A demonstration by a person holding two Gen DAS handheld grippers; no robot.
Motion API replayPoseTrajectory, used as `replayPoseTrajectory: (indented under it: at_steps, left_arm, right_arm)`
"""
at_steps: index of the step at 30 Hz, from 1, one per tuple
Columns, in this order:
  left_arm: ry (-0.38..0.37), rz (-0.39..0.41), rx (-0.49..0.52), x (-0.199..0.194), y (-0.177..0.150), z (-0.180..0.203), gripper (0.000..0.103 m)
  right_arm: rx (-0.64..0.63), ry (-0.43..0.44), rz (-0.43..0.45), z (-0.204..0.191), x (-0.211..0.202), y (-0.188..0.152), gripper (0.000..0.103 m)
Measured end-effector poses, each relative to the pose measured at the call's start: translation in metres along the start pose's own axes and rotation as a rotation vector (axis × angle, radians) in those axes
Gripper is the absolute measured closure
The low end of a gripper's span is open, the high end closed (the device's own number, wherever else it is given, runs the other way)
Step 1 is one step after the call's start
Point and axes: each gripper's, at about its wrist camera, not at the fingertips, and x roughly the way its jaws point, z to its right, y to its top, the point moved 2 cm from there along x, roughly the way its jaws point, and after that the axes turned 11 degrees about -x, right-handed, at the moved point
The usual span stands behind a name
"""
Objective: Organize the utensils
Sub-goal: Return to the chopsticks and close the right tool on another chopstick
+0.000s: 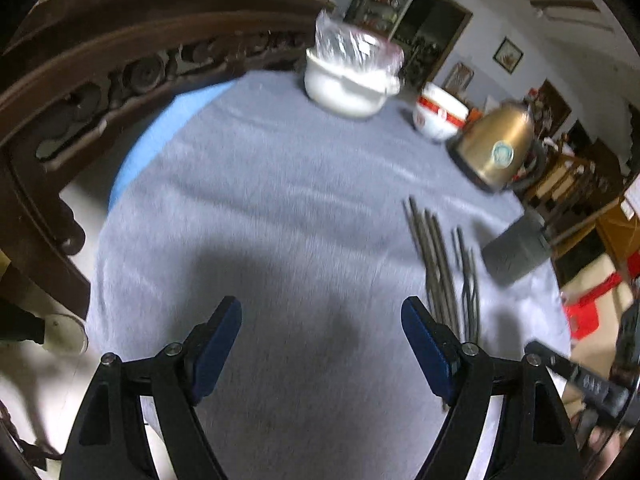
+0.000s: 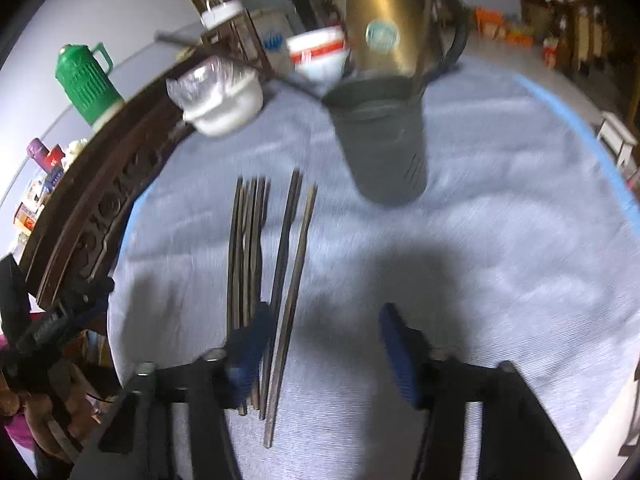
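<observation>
Grey cloth [image 1: 280, 200] covers the bench, where both the left tool [image 1: 322, 344] and right tool [image 2: 324, 344] hover spread and empty, chopsticks [image 2: 260, 264] lying, apparently loose, near a holder [image 2: 380, 148].

No lettering can be read: the round teal sticker [image 2: 382, 35] on the brass kettle [image 2: 384, 28] beyond the tongs is blurred.

We see bare grey cloth [image 2: 500, 240] to the right of the chopsticks [image 2: 272, 264], with room to pass; the dark holder [image 2: 380, 148] stands beyond them, and the gold kettle [image 2: 384, 20], the red-banded bowl [image 2: 318, 56] and the white pot [image 2: 224, 100] crowd the far edge. On our left the carved wooden furniture [image 1: 120, 72] walls the table.
</observation>
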Motion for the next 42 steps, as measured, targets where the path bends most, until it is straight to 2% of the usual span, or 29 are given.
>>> replayPoseTrajectory:
  at_steps: [10, 19, 26, 32, 35, 39, 42]
  left_arm:
    - [0.004, -0.057, 0.058, 0.012, -0.011, 0.013, 0.021]
    - [0.014, -0.082, 0.068, 0.023, -0.007, 0.018, 0.021]
    - [0.006, -0.109, 0.117, 0.035, -0.003, 0.046, 0.021]
    - [-0.002, -0.167, 0.125, 0.055, 0.001, 0.076, 0.021]
    - [0.025, -0.192, 0.152, 0.067, 0.0, 0.091, 0.021]
    - [0.098, -0.21, 0.191, 0.087, -0.004, 0.106, 0.021]
    - [0.143, -0.232, 0.226, 0.1, -0.01, 0.115, 0.028]
  right_arm:
    - [0.0, 0.011, -0.054, -0.019, 0.05, 0.03, 0.066]
    - [-0.013, -0.036, -0.095, -0.02, 0.074, 0.033, 0.094]
    - [-0.01, -0.049, -0.097, 0.003, 0.061, 0.025, 0.095]
    - [0.005, -0.013, -0.086, 0.013, 0.056, 0.02, 0.095]
    - [0.012, 0.0, -0.077, 0.015, 0.057, 0.019, 0.095]
    - [0.033, 0.026, -0.063, 0.021, 0.054, 0.017, 0.095]
    - [0.04, 0.038, -0.057, 0.022, 0.054, 0.016, 0.095]
